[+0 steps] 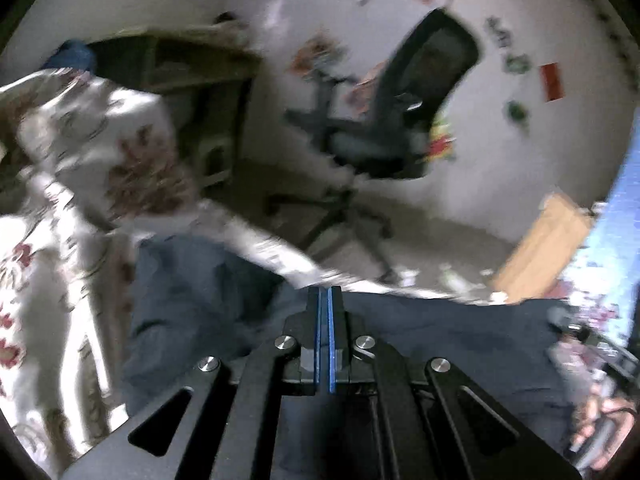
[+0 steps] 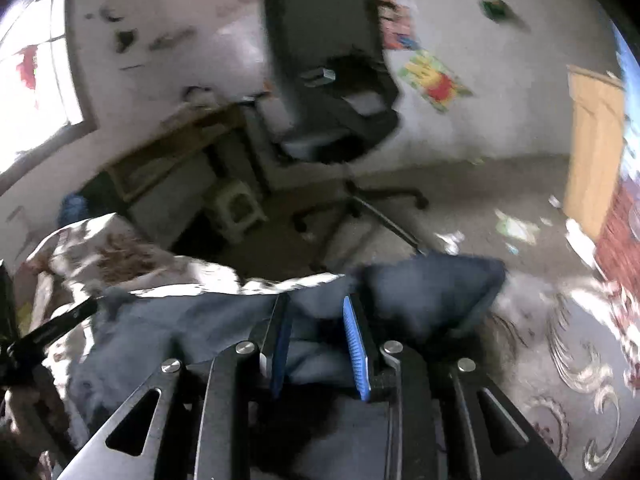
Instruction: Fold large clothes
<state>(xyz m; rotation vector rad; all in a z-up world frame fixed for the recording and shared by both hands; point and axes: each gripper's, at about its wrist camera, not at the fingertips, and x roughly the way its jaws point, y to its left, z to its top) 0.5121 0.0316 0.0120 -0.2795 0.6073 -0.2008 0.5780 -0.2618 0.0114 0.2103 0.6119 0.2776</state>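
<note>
A dark blue-grey garment lies on a floral bedspread. My left gripper is shut over the garment's far edge, with no cloth visible between the blue pads. In the right wrist view the same garment spreads beneath my right gripper, which is open, with cloth lying between and under the fingers. A bunched fold of the garment rises just right of the right finger. The left gripper's arm shows at the left edge.
A black office chair stands on the floor beyond the bed, with a desk and a small stool to its left. A wooden door is at the right. Paper scraps litter the floor.
</note>
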